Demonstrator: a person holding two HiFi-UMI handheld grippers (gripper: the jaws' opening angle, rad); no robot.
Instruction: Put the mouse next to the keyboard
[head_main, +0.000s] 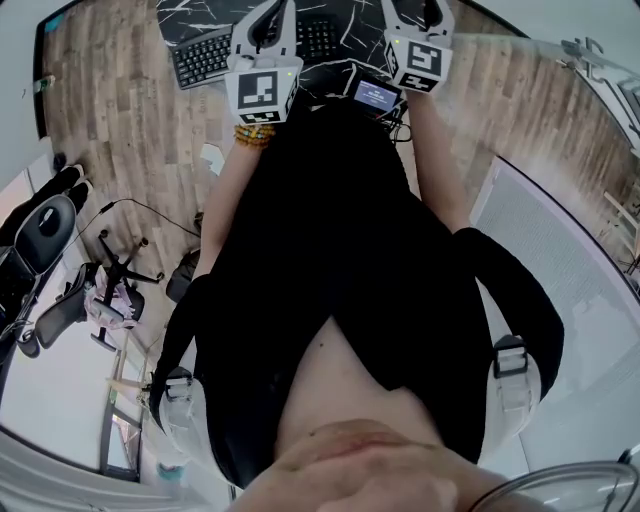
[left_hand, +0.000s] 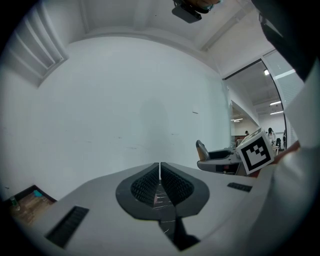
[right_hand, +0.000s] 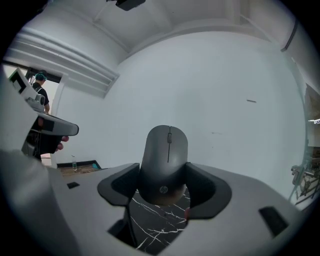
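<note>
The person's black-clad torso (head_main: 340, 270) blocks most of the head view. Past it, the right gripper (right_hand: 164, 186) clamps the grey mouse (right_hand: 166, 150), held above the dark marbled table (head_main: 345, 35). The left gripper (left_hand: 160, 172) is pressed together on nothing. The keyboard (head_main: 205, 58) lies on the table by the left gripper. An office chair (head_main: 45, 240) stands on the floor, well off left.

The mouse (right_hand: 165, 160) is showing a smooth, matt grey plastic shell. On the left gripper (left_hand: 160, 167), the pads (left_hand: 144, 186) are looking ribbed and rubbery (dark, dull). The floor (head_main: 110, 110) is showing wood-grain planks, and the desk mat (right_hand: 160, 222) is showing black marble veining.
</note>
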